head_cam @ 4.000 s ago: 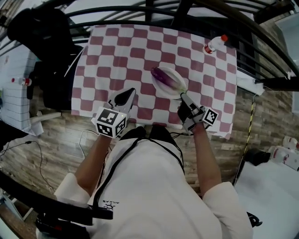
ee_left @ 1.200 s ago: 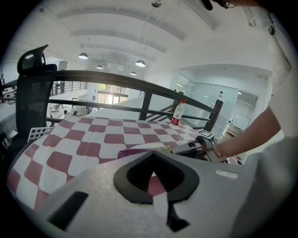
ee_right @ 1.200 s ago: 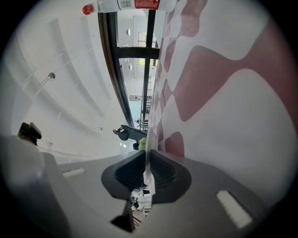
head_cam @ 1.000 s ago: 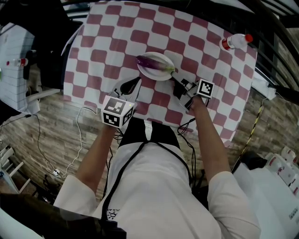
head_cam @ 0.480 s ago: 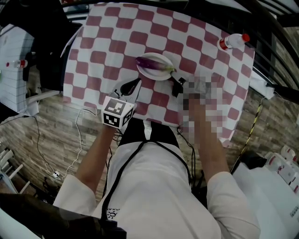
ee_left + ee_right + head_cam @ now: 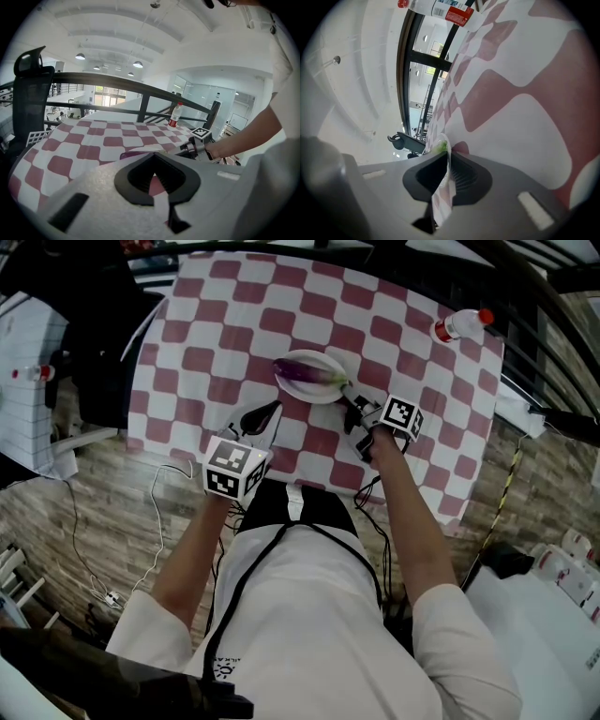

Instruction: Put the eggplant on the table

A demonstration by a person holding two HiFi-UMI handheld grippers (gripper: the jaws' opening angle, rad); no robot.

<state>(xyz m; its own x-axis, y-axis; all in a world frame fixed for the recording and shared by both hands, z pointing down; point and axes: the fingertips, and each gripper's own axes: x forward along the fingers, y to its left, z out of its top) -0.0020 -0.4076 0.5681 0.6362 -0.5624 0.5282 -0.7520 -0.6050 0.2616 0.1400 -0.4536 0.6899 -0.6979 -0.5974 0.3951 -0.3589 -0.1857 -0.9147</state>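
at the left, the left claw [image 6: 262, 415] is hovering over the near edge of the cloth-covered counter [image 6: 234, 324], pointing toward the plate [image 6: 309, 396] but staying apart from it. its jaws are resting together at the tips and gripping nothing; only the red-and-white checks are showing through the gap behind them.

just beyond it, near the middle of the counter, the purple eggplant [image 6: 305, 372] is lying lengthwise in the white plate, with its green stem [image 6: 345, 385] pointing to the right.

the right claw [image 6: 352, 401] is reaching in at the plate's right side, right by that stem. its jaws are clenching on the thin white rim of the plate, and in the right gripper view the rim is running between the pads, with a bit of green showing at the tips.

farther right, at the far corner of the counter, a clear bottle [image 6: 455, 326] with a red cap is lying well apart from the plate.
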